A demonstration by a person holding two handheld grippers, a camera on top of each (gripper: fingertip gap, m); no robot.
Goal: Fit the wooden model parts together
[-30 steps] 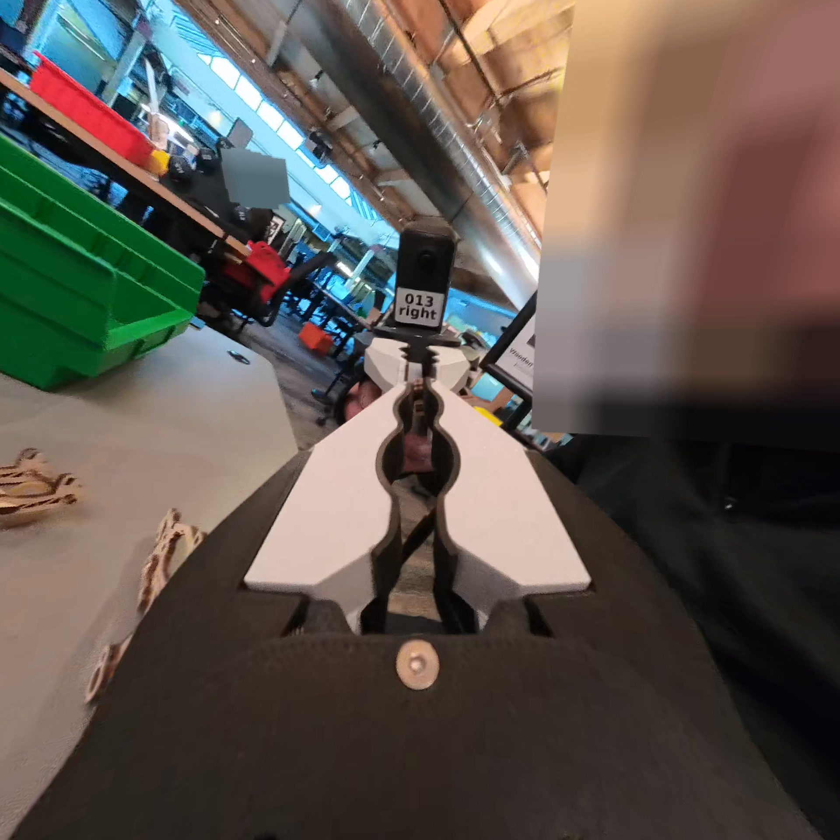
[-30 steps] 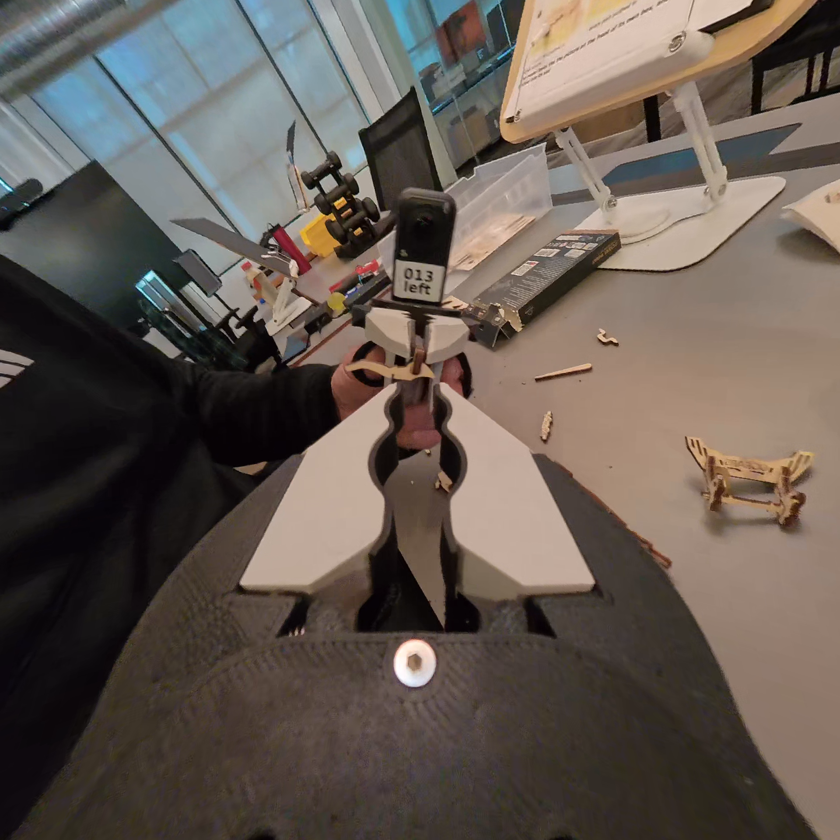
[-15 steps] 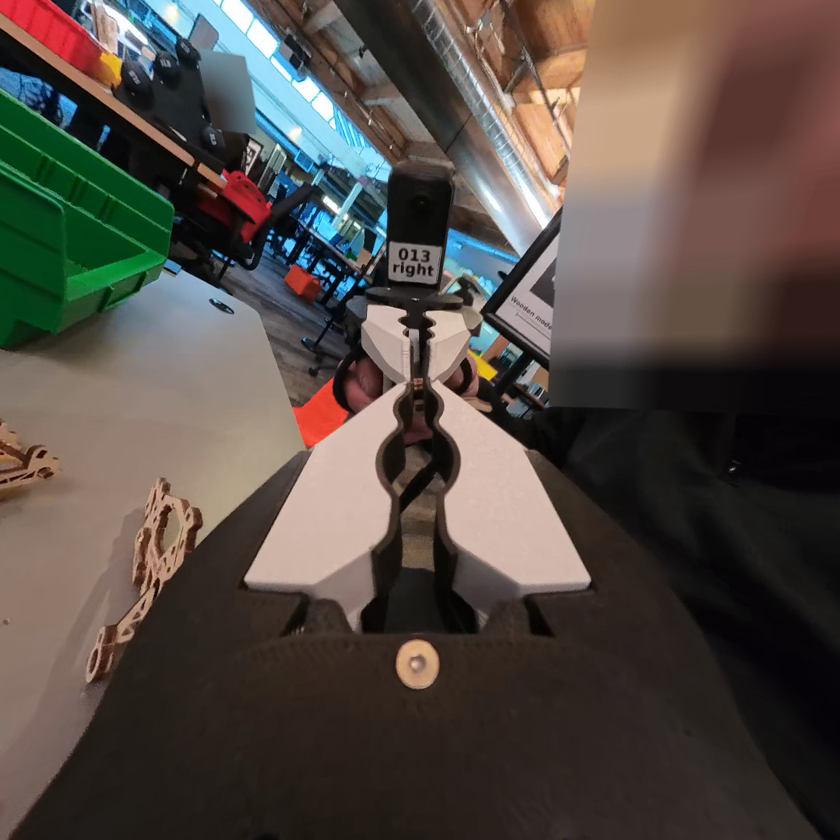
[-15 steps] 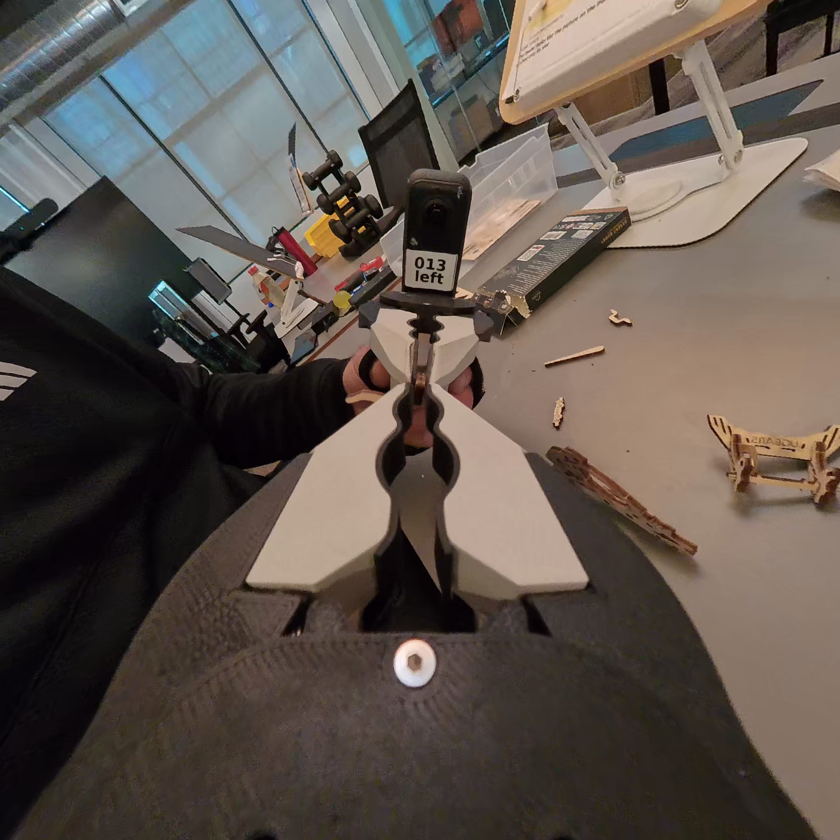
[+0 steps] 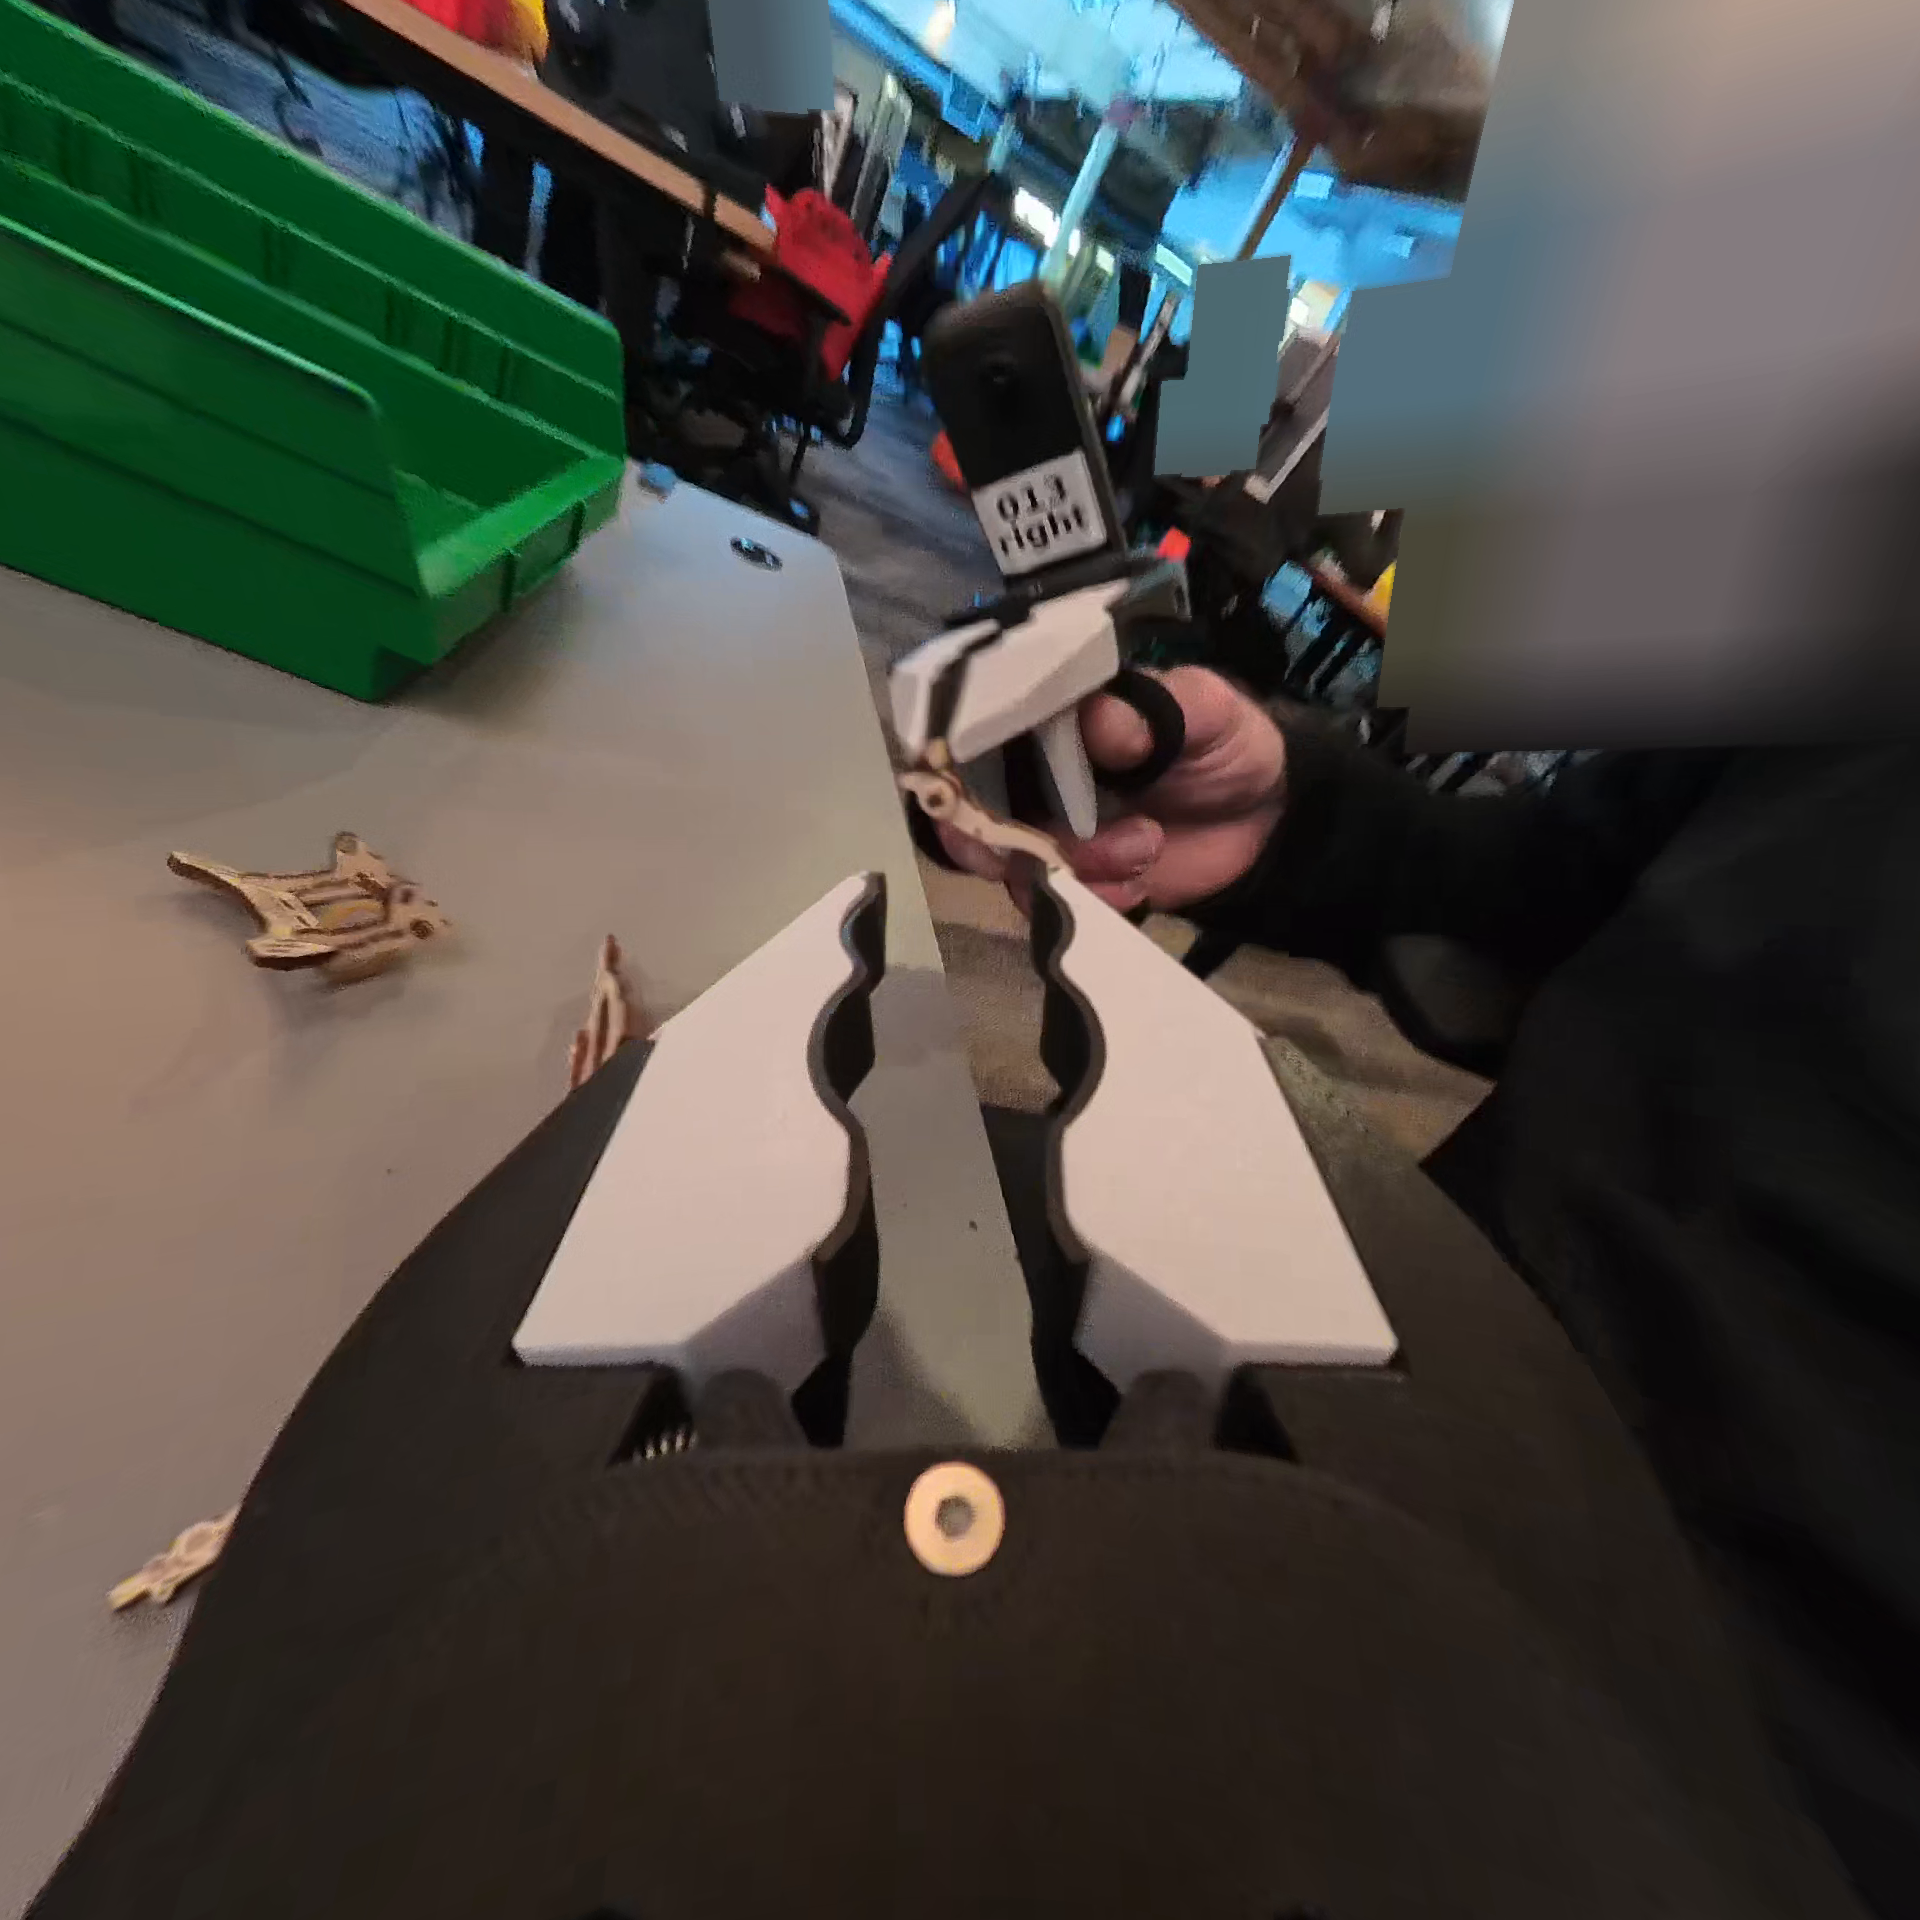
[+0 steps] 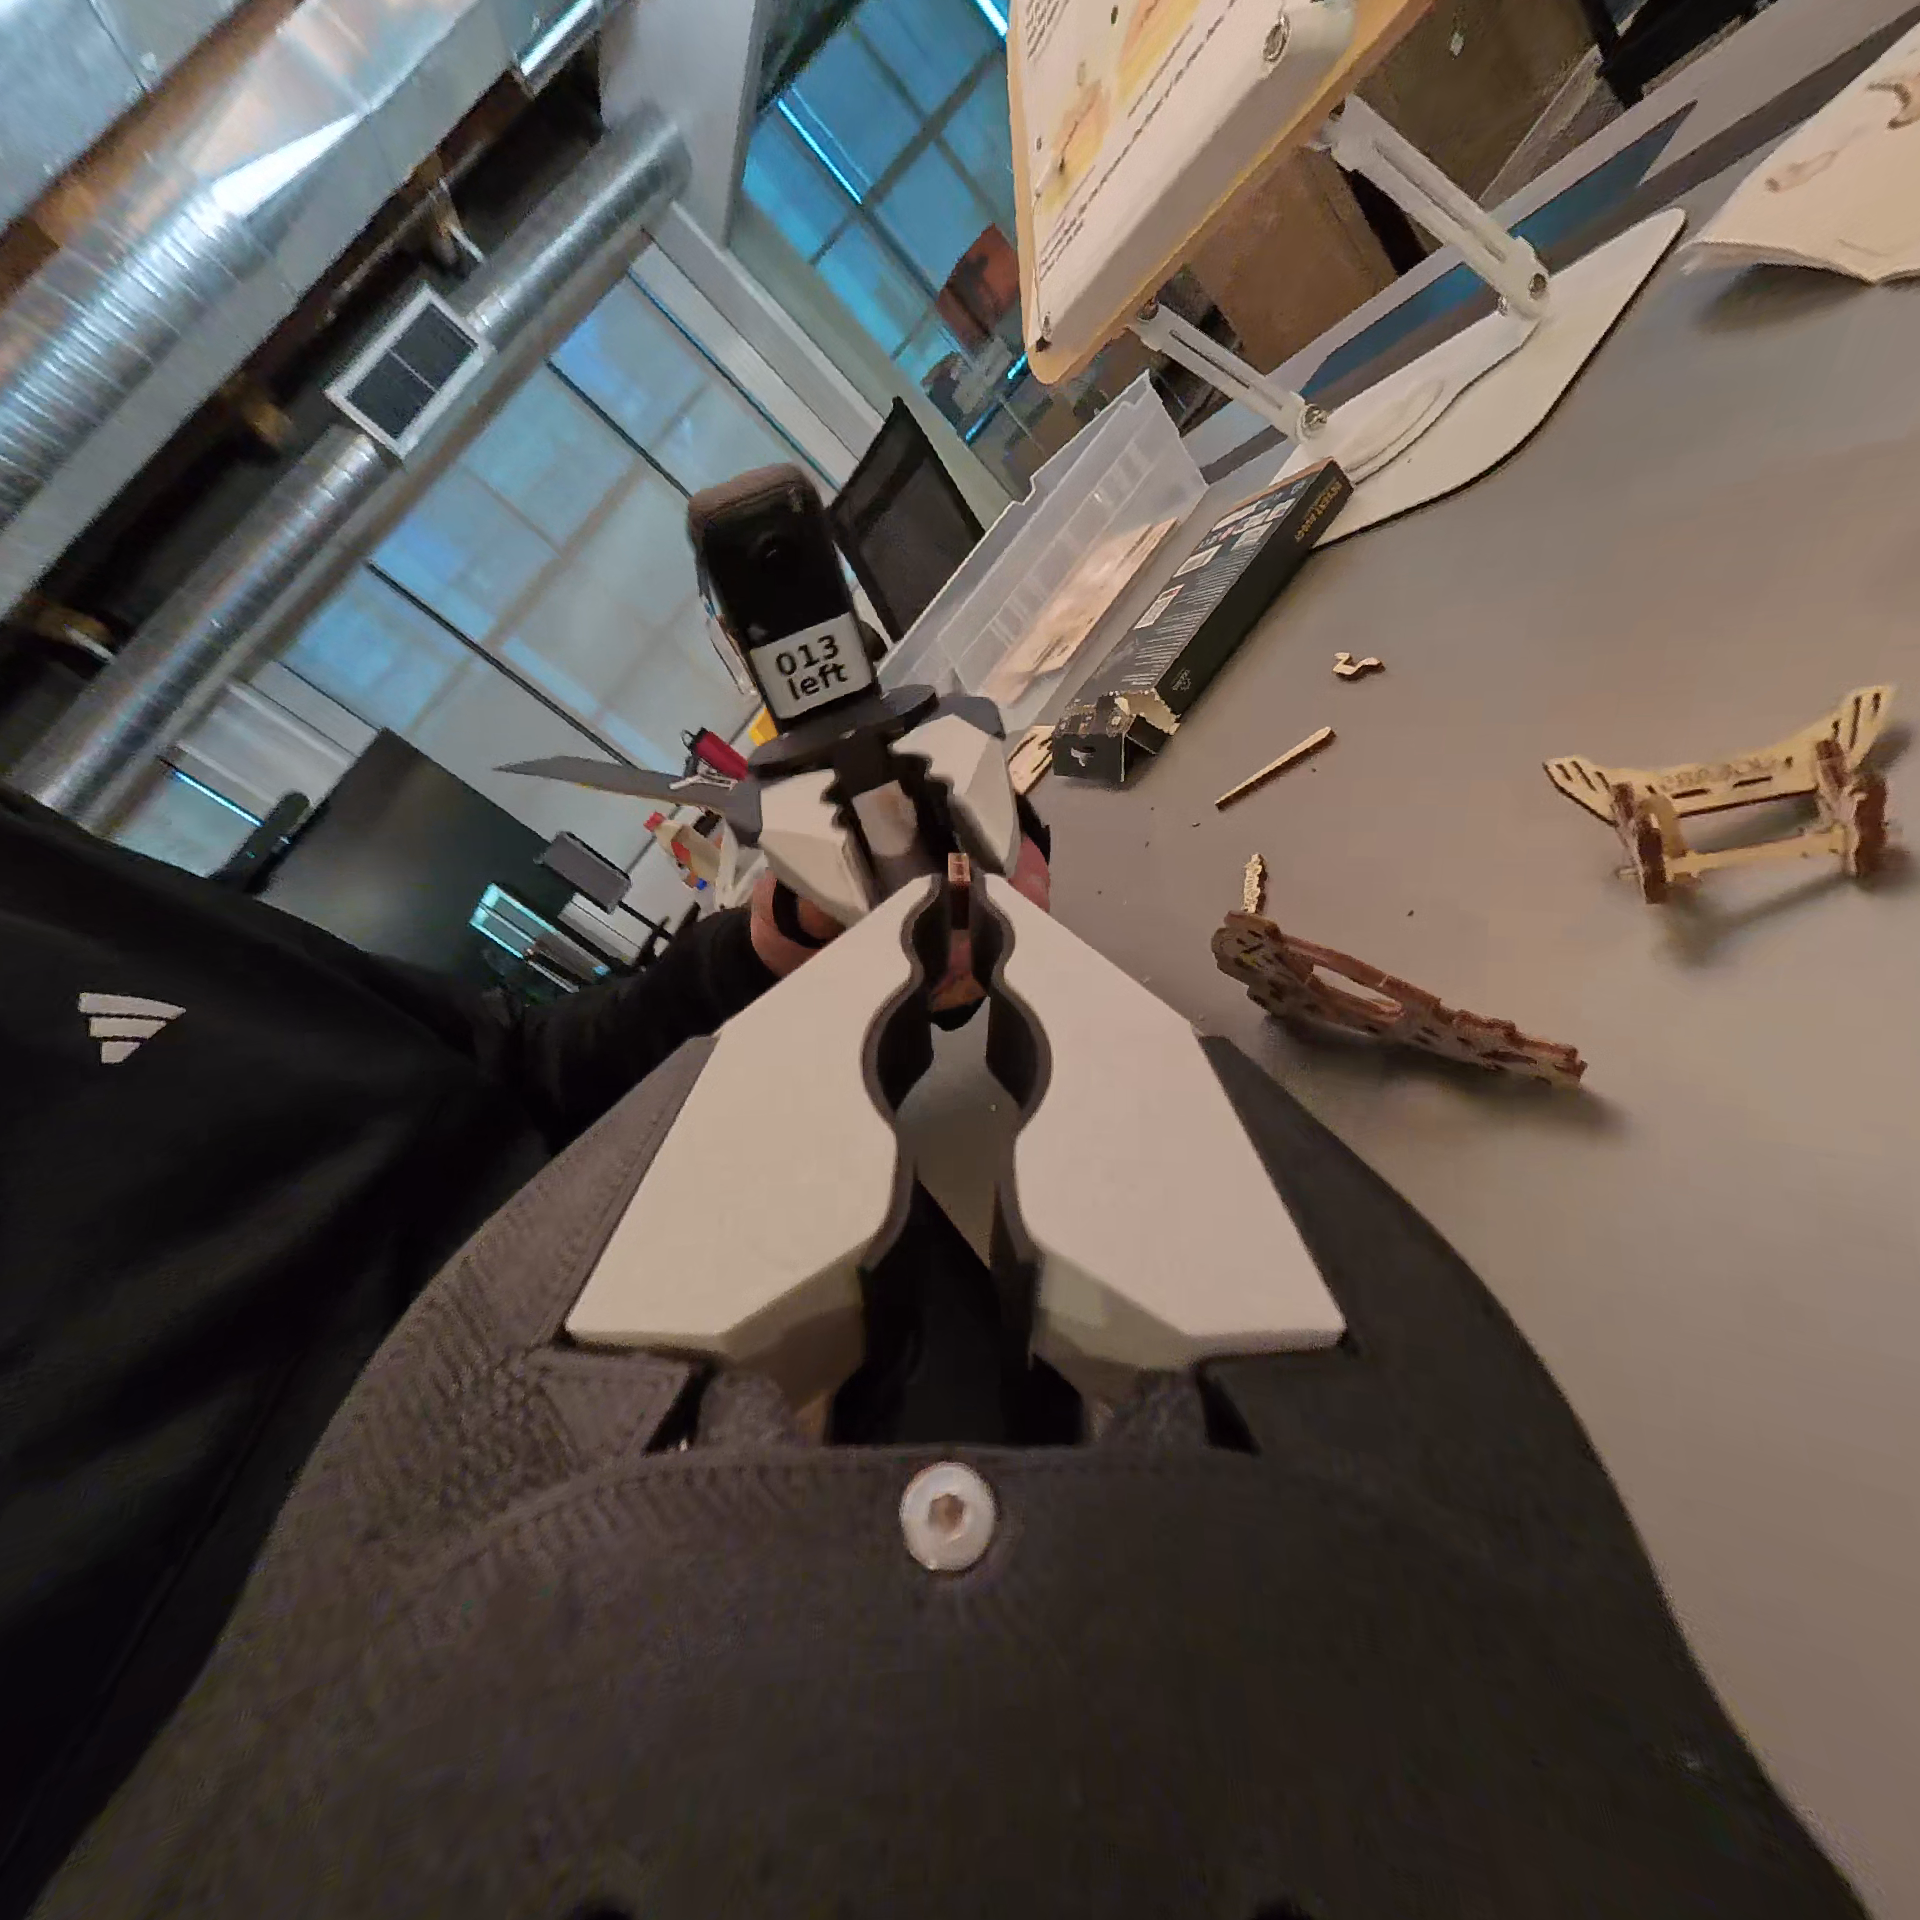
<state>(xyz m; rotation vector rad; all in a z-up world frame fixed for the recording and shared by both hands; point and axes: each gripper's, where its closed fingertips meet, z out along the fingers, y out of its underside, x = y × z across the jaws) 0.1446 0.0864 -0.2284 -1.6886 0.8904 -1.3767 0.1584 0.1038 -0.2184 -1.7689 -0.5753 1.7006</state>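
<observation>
Daylight from tall windows (image 6: 582,582), soft shadows on grey table (image 6: 1662,582), motion-blurred background, fisheye-bent edges

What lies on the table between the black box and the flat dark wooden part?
In the right wrist view: a thin wooden stick, and a small wooden scrap beside the flat dark wooden part; the black box lies beyond.

Wooden frame (image 6: 1720,805) on table (image 6: 1558,644), right of flat wooden part (image 6: 1392,1003).
</observation>
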